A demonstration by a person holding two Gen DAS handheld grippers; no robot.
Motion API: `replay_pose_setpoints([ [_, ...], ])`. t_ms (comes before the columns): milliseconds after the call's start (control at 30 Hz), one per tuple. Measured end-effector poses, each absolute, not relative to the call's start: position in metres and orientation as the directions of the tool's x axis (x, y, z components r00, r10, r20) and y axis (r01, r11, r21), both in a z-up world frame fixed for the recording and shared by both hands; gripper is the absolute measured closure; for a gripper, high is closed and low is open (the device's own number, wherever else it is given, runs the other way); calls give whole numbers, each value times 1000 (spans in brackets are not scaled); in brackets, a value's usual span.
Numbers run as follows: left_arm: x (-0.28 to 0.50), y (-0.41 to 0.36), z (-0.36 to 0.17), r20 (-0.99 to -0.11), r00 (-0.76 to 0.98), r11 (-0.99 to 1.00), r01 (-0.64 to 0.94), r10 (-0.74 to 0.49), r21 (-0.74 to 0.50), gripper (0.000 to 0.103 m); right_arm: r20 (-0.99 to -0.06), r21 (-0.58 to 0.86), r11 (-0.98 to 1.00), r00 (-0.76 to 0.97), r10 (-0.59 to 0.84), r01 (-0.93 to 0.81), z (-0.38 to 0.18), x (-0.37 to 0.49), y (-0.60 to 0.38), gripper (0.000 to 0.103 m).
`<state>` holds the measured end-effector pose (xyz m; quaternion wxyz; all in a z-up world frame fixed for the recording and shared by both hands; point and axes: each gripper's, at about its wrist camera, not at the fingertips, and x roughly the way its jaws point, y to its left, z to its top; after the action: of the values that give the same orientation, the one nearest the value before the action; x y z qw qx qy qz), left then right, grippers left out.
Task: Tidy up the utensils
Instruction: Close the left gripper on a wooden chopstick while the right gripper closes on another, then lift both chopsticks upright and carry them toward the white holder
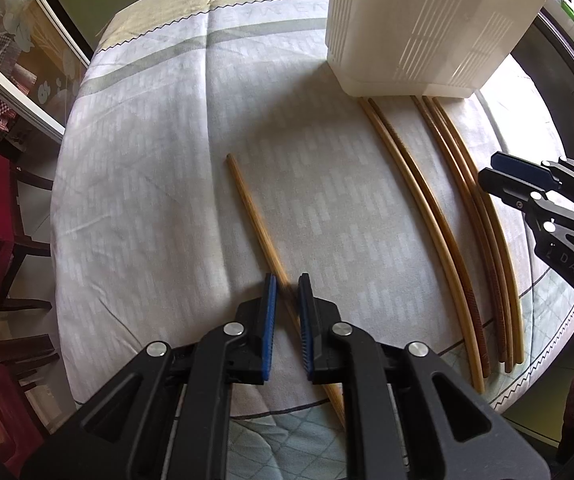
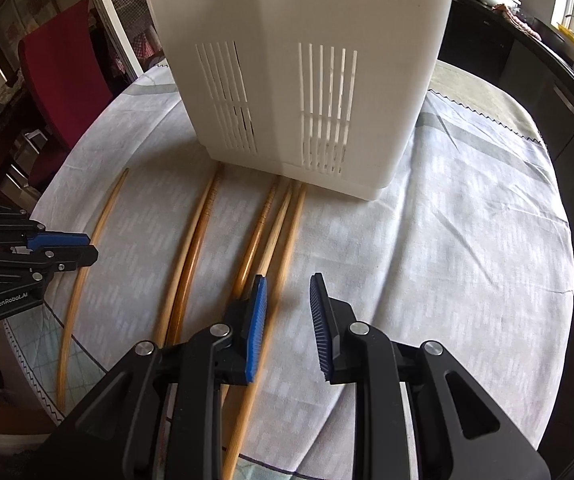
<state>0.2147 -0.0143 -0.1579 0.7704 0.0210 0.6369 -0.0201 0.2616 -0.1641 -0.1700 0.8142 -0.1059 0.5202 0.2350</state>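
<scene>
The left claw (image 1: 286, 280) points steeply down at the desk (image 1: 147, 184), which is covered by a pale patterned cloth. Its blue pads (image 1: 270, 312) stand nearly closed around a single bamboo chopstick (image 1: 255, 216). The stick passes through the narrow gap between the pads; whether both pads press on it cannot be confirmed, because that section is blurred.

The long axis of this chopstick runs from the near desk edge diagonally away from the claw, its far tip pointing up and left in the left wrist view. It lies well apart from the other sticks.

The right claw (image 2: 287, 300) hangs over a group of three chopsticks (image 2: 275, 232). Its jaws are partly open and grip nothing. The outermost stick of the three passes under the inner pad, so the gap is offset to one side of the group.

A pair of chopsticks (image 2: 191, 248) lies between the group and the single stick. All run roughly parallel, with far ends at or close to the foot of the white slotted utensil holder (image 2: 295, 80), which stands upright at the far side of the desk.

Judgement: the left claw is nearer to a completed grasp. The holder lies ahead and to its right, so a lifted stick must be tipped upright before insertion.
</scene>
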Motion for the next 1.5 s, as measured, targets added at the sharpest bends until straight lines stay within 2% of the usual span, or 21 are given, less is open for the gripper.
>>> replay_pose_setpoints([
  [267,214,-15,-157,-982,187,998,62,-5,7,91,-908,61,877,337,247,-477,-169,269,-167,80],
  [400,217,-13,-158,-985,169,999,43,-15,-7,91,-923,5,862,329,199,-506,-175,270,-152,80],
  [467,219,-10,-158,-988,155,1000,23,-24,-21,91,-930,-5,854,317,187,-520,-175,270,-146,84],
  [500,220,-8,-158,-989,145,999,13,-31,-30,88,-933,4,851,303,192,-524,-176,271,-143,85],
  [600,221,-6,-159,-991,119,998,-19,-64,-67,69,-942,34,850,267,203,-526,-177,275,-141,86],
  [733,224,-5,-159,-991,122,996,-60,-53,-61,68,-948,54,854,243,207,-518,-177,281,-141,87],
  [767,225,-5,-159,-991,127,996,-66,-46,-55,68,-947,54,855,247,208,-515,-177,282,-141,88],
  [833,226,-3,-159,-989,145,996,-81,-22,-34,89,-941,42,858,268,206,-512,-176,283,-144,90],
  [900,227,-1,-159,-987,159,994,-102,-20,-36,94,-935,38,861,287,210,-508,-175,280,-148,91],
  [1067,230,4,-157,-982,187,993,-111,-12,-34,96,-923,74,867,295,246,-493,-173,280,-161,96],
  [1200,228,7,-149,-975,223,994,-101,-7,-31,97,-902,105,868,322,289,-485,-157,267,-178,96],
  [1500,213,5,-100,-940,339,997,-57,-21,-43,97,-832,159,862,404,379,-481,-100,243,-219,96],
])
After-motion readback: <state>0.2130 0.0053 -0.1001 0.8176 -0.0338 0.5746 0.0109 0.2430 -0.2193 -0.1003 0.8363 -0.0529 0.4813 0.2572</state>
